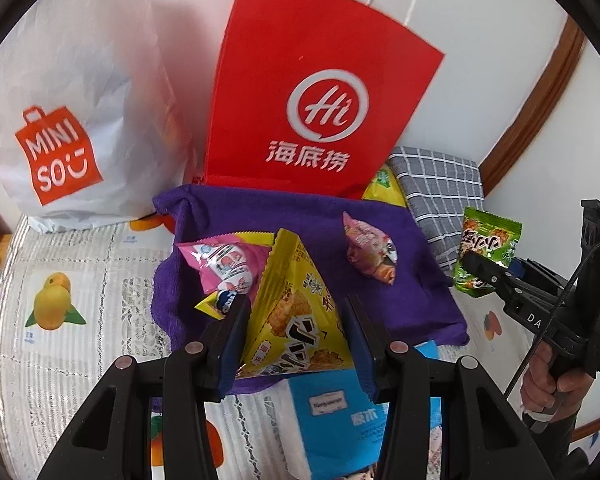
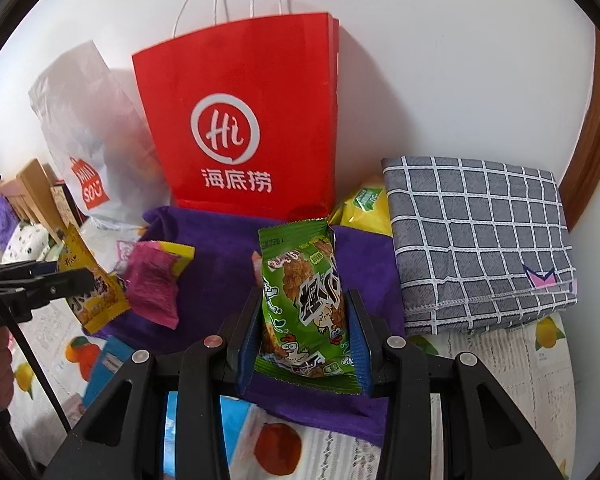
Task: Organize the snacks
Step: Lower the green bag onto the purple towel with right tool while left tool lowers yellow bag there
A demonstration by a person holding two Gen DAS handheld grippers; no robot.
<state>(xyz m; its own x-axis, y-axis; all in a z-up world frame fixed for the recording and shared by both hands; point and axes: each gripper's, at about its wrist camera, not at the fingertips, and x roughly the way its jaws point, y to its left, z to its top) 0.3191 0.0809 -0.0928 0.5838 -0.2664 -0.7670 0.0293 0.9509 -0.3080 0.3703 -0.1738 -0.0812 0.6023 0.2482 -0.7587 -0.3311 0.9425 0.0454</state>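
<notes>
My left gripper (image 1: 296, 308) is shut on a yellow snack packet (image 1: 296, 320) and holds it over the purple towel (image 1: 420, 300); the packet also shows in the right wrist view (image 2: 96, 292). My right gripper (image 2: 304, 300) is shut on a green snack packet (image 2: 304, 308), held above the towel's right part (image 2: 364, 256); it also shows in the left wrist view (image 1: 486, 250). A pink packet (image 1: 220, 264) lies just left of the yellow one. Another pink packet (image 1: 370, 254) lies on the towel's middle. A red paper bag (image 1: 316, 92) stands behind the towel.
A white MINISO bag (image 1: 68, 120) stands at the back left. A folded grey checked cloth (image 2: 480, 236) lies at the right, with a yellow-green packet (image 2: 366, 208) beside it. A blue tissue pack (image 1: 332, 420) lies at the towel's near edge. The table has a fruit-print cover (image 1: 60, 340).
</notes>
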